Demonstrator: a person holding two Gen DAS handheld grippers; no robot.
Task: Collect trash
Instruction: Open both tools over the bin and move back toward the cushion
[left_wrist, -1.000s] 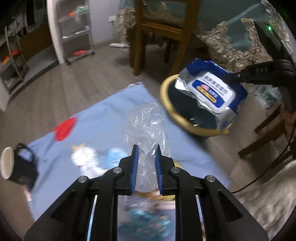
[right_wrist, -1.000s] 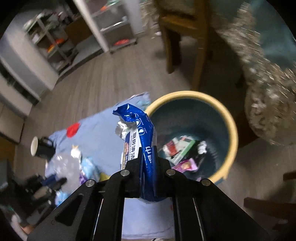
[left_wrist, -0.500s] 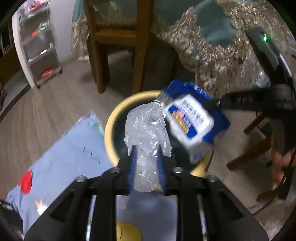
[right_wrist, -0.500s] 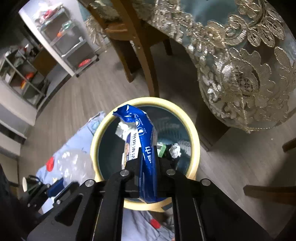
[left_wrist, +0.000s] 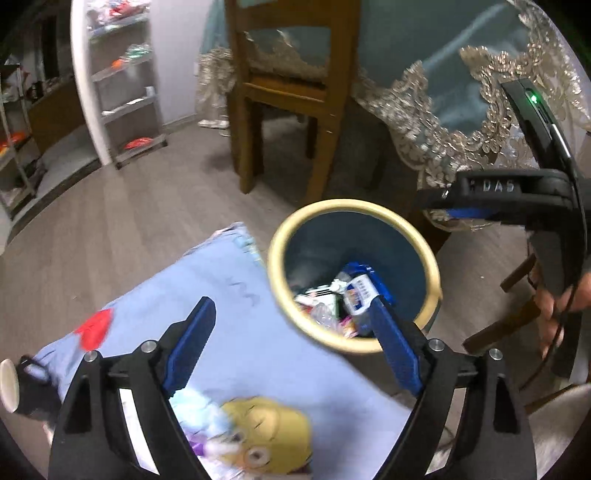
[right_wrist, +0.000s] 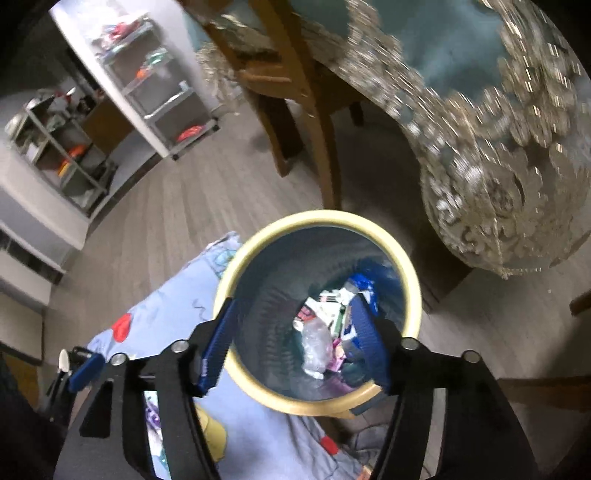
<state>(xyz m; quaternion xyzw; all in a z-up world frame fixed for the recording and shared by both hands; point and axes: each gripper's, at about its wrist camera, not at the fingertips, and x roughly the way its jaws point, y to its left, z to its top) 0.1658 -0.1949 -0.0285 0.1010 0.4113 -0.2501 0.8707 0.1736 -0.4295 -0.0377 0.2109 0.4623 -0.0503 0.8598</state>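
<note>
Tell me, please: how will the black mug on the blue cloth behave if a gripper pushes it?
The black mug seems to lie on its side, so it would probably roll until its handle stops it. It looks rigid, likely ceramic, so breakable. The blue cloth beneath may bunch up.

Left gripper (left_wrist: 291, 317): tilted steeply down, jaws spread wide with nothing between the blue pads, just opened; one fingertip over the near rim of the bin (left_wrist: 275, 266), the other off to its side. Right gripper (right_wrist: 293, 321): also pitched down, directly above the bin's mouth, jaws just opened and apart, empty, both tips framing the opening. Seen from the left wrist view, reaching in across the far side of the bin. Bare hand (left_wrist: 557, 306) wrapped round its black handle, beside the bin.
</note>
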